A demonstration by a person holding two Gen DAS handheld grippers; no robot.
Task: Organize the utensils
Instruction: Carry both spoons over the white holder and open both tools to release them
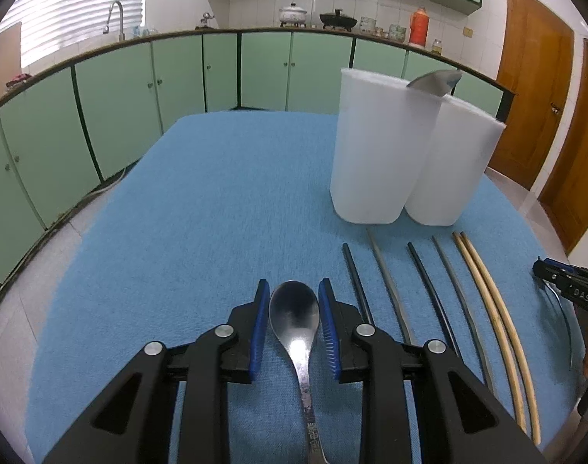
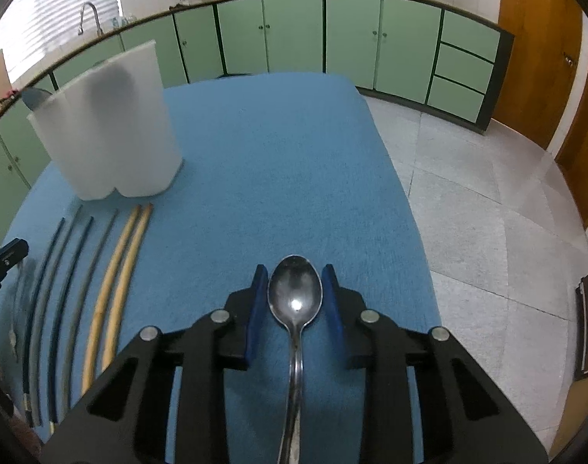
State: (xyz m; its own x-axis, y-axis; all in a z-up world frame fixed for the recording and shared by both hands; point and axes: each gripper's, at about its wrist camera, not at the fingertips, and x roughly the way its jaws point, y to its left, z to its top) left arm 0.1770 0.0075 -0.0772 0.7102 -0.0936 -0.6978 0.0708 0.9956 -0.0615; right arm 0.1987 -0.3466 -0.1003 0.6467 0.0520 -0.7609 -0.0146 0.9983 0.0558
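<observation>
In the left wrist view a steel spoon lies bowl-forward on the blue cloth, and my left gripper is shut on the sides of its bowl. A second steel spoon sits the same way in the right wrist view, with my right gripper shut on it. Between the two hands lie several dark chopsticks and a wooden pair, also seen as the wooden pair. Behind them stands a white two-part holder with a utensil tip sticking out.
The blue cloth covers the whole table. Its right edge drops to a grey tiled floor. Green cabinets run along the back, and a wooden door stands at the right.
</observation>
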